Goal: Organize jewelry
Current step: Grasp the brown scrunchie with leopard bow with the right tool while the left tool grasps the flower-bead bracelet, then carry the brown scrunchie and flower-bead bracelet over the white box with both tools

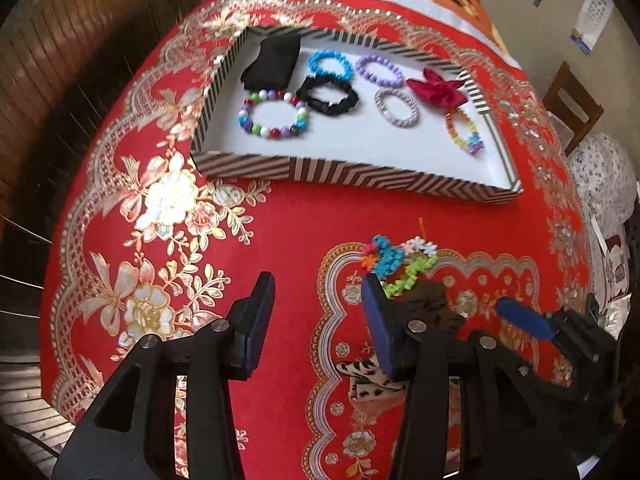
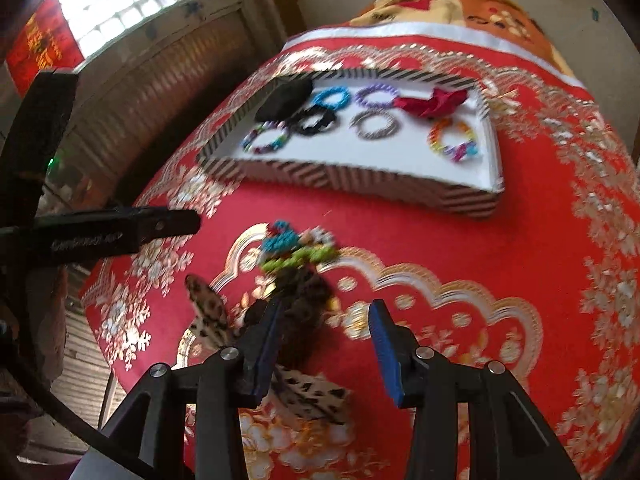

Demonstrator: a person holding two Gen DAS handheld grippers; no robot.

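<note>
You are working over a worktop (image 1: 304,216) draped in a red floral cloth, and the striped tray (image 1: 248,166) is sitting at its far side, already carrying a row of bracelets and scrunchies: a multicoloured bead bracelet (image 1: 273,113), a black scrunchie (image 1: 328,94), a silver band (image 1: 396,109) and others. The things still waiting are lying in a small heap on the cloth, near you and well apart from the tray: a colourful coiled hair tie (image 1: 394,262) in turquoise, green and white, a dark leopard-print scrunchie (image 2: 298,292) just behind it toward you, and a pale leopard-print bow (image 2: 208,312). Your left hand-held gripper (image 1: 320,320) is standing with its jaws apart and nothing between them; its right finger is covering part of the heap. Your right hand-held gripper (image 2: 324,344) is also standing apart, its left finger just beside the dark scrunchie, not pressing on it. To do this pick well, I would be choosing one item only, coming down over a single strand so the pads are closing across it, not scooping the whole tangle. The coiled tie is lying flat as a loop, stretched slightly along a line running from lower left toward upper right in the left view; the bow's long axis is running from the heap back toward you.
</note>
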